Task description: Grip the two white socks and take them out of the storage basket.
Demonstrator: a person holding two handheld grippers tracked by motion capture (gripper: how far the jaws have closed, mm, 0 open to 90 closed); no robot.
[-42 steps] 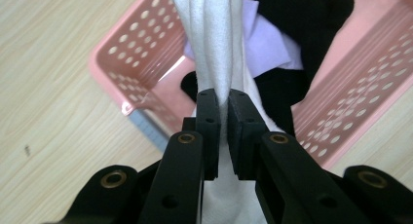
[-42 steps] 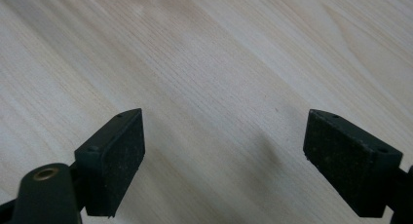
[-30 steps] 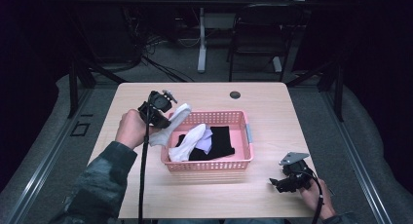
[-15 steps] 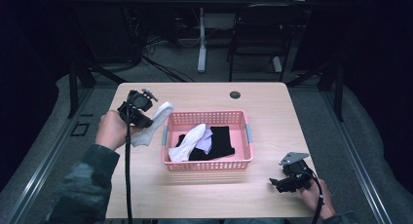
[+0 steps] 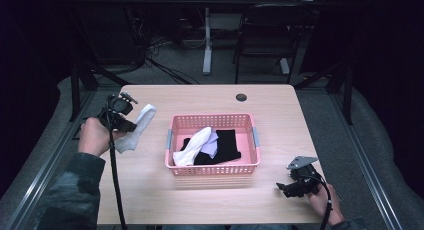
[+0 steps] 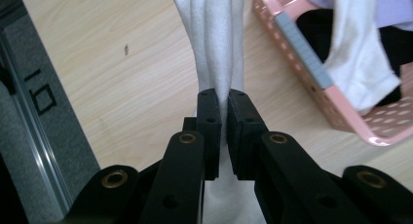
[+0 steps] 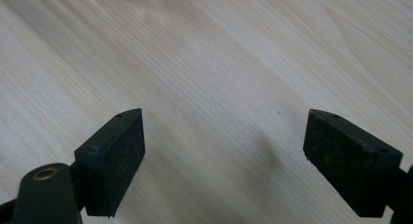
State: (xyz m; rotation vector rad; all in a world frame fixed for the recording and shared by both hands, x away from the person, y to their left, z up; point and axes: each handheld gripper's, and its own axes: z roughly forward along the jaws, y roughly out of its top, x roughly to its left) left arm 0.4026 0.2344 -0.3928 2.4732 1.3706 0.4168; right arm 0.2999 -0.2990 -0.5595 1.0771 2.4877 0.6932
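Two grippers, one basket, two white socks counted. Right gripper (image 5: 295, 184): jaws wide apart, nothing between them, low over the wooden table (image 5: 210, 97) at its near right corner. Left gripper (image 6: 223, 117): clamped on one white sock (image 5: 136, 130), now left of the pink basket (image 5: 212, 121), carried off its rim since the earlier frame. Second white sock (image 5: 195, 145) lies in the basket on dark clothing (image 5: 227, 146). Beyond: dim room, chair (image 5: 270, 35).
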